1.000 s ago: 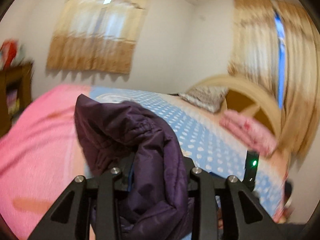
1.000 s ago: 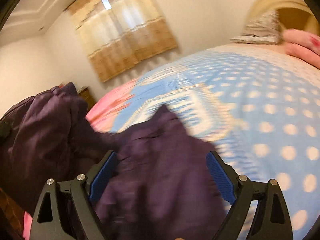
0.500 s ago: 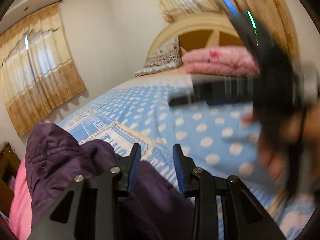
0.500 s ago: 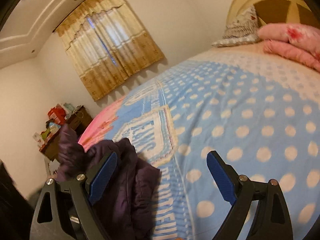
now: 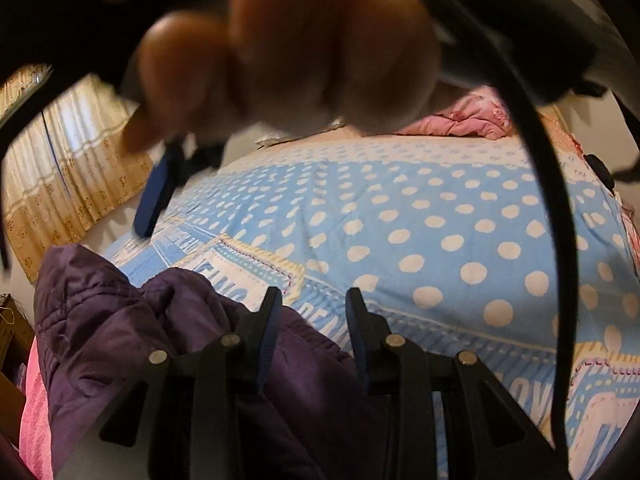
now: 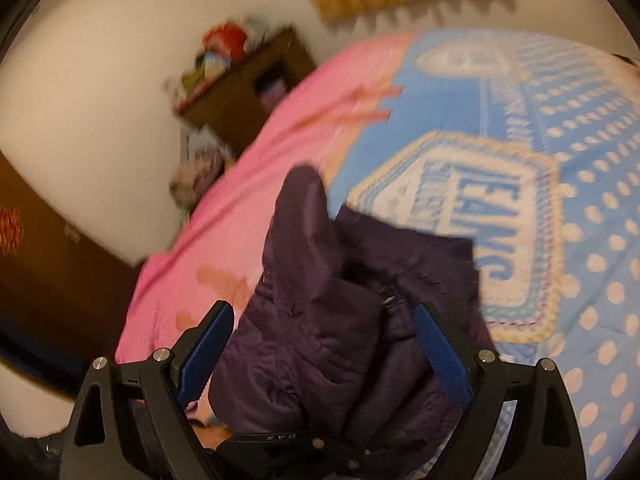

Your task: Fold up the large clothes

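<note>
- Left gripper [image 5: 312, 316]: jaws narrow, nothing between them, just beside the jacket.
- Right gripper [image 6: 324, 340]: jaws wide, unclamped, over the jacket.
- Purple jacket [image 6: 340, 320]: crumpled on the bedspread [image 5: 440, 216], near its pink edge.
- Cabinet [image 6: 244, 88]: beyond the jacket, by the wall.

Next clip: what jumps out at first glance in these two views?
A blurred hand fills the top of the left wrist view, close to the lens, with the blue polka-dot bedspread spread out below it. A crumpled dark purple jacket lies at the near edge of the bed, where the pink cover meets the blue one. The right tool hangs over it, jaws wide.
</note>
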Action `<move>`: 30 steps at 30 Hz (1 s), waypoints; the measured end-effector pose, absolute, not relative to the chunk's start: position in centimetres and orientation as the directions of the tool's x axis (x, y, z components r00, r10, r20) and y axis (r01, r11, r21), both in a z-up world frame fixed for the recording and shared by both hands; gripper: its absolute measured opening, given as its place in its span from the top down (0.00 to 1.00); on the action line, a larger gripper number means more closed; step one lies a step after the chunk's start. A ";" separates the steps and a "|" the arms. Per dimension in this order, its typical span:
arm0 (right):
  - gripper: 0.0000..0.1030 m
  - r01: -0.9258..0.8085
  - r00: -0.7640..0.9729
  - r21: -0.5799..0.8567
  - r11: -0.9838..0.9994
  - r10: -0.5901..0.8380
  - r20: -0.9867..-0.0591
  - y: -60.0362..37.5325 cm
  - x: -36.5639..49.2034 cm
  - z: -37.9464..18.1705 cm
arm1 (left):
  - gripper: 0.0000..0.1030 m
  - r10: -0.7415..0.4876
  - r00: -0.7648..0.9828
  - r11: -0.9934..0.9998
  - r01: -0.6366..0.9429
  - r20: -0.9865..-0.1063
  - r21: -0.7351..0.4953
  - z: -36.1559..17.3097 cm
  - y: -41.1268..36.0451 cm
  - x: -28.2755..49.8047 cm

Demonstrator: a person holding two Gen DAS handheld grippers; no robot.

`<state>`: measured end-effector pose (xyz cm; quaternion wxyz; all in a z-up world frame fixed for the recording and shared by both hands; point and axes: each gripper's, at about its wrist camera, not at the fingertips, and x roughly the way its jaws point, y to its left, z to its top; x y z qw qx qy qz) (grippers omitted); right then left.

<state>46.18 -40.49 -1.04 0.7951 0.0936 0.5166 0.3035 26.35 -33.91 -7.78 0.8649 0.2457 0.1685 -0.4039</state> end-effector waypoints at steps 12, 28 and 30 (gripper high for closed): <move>0.90 -0.318 0.350 0.390 0.864 0.489 -0.799 -42.9 43.5 -2.4 | 0.24 -0.628 0.636 0.538 0.771 -0.448 0.341 -5.8 -31.2 19.9; 0.94 -0.208 0.443 0.421 0.883 0.469 -0.764 -46.3 39.4 -5.1 | 0.00 -0.490 0.763 0.866 0.480 -0.421 -0.136 -1.1 -16.9 32.8; 0.94 -0.201 0.442 0.430 0.880 0.474 -0.762 -46.7 39.0 -5.5 | 0.00 -0.486 0.716 0.869 0.456 -0.501 -0.192 -3.3 -18.6 35.3</move>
